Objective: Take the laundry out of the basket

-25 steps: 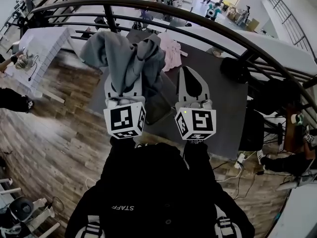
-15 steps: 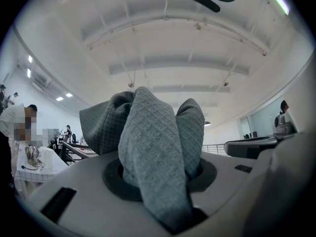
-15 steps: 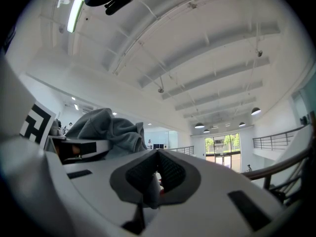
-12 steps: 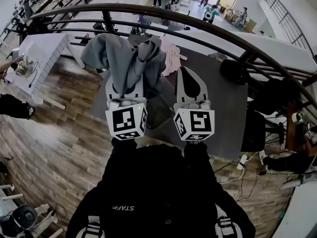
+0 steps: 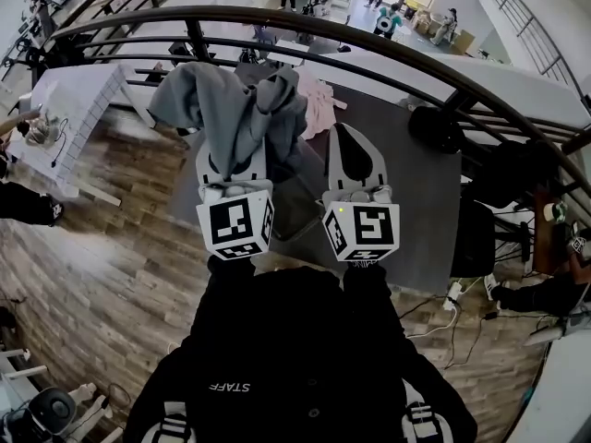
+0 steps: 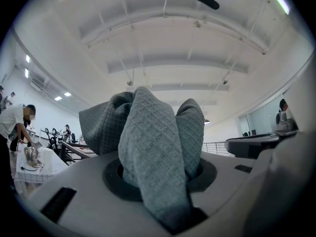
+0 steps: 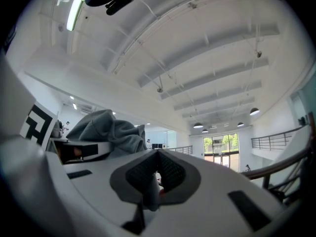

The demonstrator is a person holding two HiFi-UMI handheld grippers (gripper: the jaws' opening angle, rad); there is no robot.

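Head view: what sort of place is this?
Probably a mezzanine in a large workshop hall: curved black railing, people on the floor below, high ceiling with pendant lamps.

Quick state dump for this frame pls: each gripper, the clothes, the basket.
left gripper: shut on the gray garment, raised in front of the person
right gripper: jaws together, nothing seen held
gray garment: bunched, draped over and hanging from the left gripper
pink garment: lying on the dark surface, beyond the grippers, apart from both
basket: not in view
railing: dark, curved, across the top of the head view
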